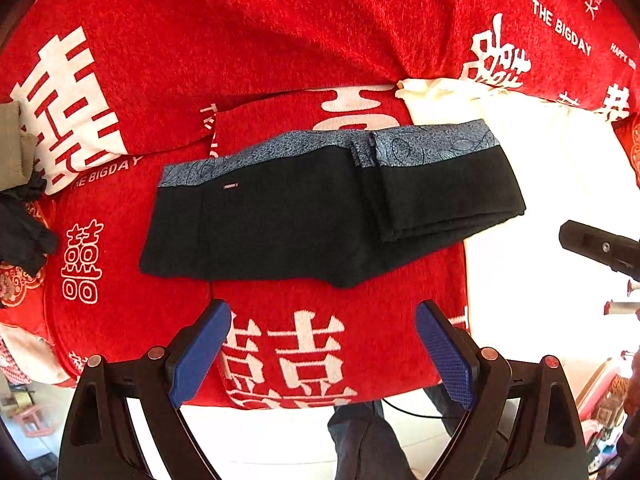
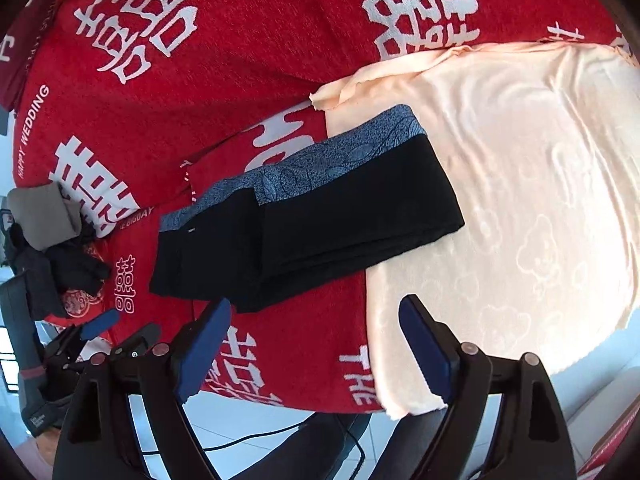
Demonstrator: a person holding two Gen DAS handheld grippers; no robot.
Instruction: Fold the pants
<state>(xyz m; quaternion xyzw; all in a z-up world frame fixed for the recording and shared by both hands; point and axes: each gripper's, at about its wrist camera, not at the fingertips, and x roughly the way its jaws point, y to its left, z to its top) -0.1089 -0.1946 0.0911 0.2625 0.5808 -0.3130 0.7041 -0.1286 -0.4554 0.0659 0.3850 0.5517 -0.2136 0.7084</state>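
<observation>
A red woven cover [image 1: 248, 48] spreads over the whole bed, patterned with large white double-happiness characters and the lines "THE BIGDAY" and "HAPPY WEDDING". One pale peach cloth [image 2: 520, 184], smooth and sheeny with faint embossed bear shapes, lies over the cover's right part and reaches its near edge. One pair of black pants [image 1: 280, 224] lies folded into a flat oblong in the middle of the cover, its right end resting on the peach cloth; a grey-blue band printed with leaf outlines runs along its far side, and a small label sits just below the band, its writing too small to read. At the cover's left edge lie a khaki folded piece [image 2: 44, 216] and a crumpled dark garment [image 2: 60, 268]. The left gripper [image 1: 324, 344] and the right gripper [image 2: 316, 344] hang above the cover's near edge, each with its two blue textured pads wide apart and nothing between them, clear of the pants.
</observation>
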